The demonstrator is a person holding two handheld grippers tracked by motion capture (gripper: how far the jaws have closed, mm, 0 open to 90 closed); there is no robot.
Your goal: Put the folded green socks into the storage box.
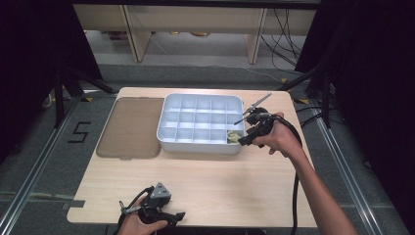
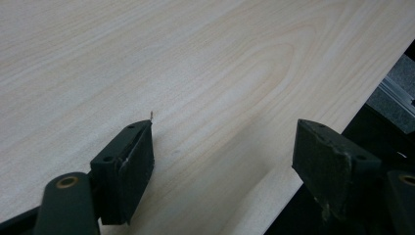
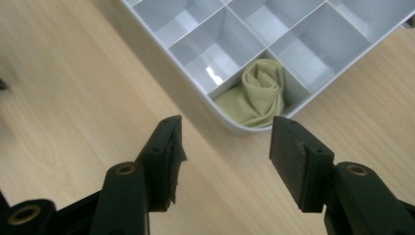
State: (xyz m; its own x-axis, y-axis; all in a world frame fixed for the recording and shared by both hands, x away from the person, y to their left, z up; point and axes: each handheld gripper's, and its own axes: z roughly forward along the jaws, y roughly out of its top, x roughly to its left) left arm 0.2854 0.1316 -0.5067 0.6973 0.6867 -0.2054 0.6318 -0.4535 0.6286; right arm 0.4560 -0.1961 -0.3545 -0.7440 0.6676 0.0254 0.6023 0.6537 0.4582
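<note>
Olive cloth (image 3: 258, 93) rolled, already in tray (image 1: 169, 139) near-right corner compartment | right gripper (image 3: 222, 156) part-open, empty, just beside | left gripper (image 2: 225, 161) wide open, empty | other compartments unfilled

The pale rectangular table top (image 1: 205, 176) looks like light wood laminate, smooth and matt, with fine grain lines. At frame centre, the white-grey divided plastic tray (image 1: 195, 145) has smooth, slightly glossy walls that catch small highlights. In its lower right corner compartment lies a rolled olive-yellow cloth (image 3: 259, 93), soft, matt and creased. Left of the tray, the flat brown translucent plastic lid (image 1: 131, 126) looks dull.
</note>
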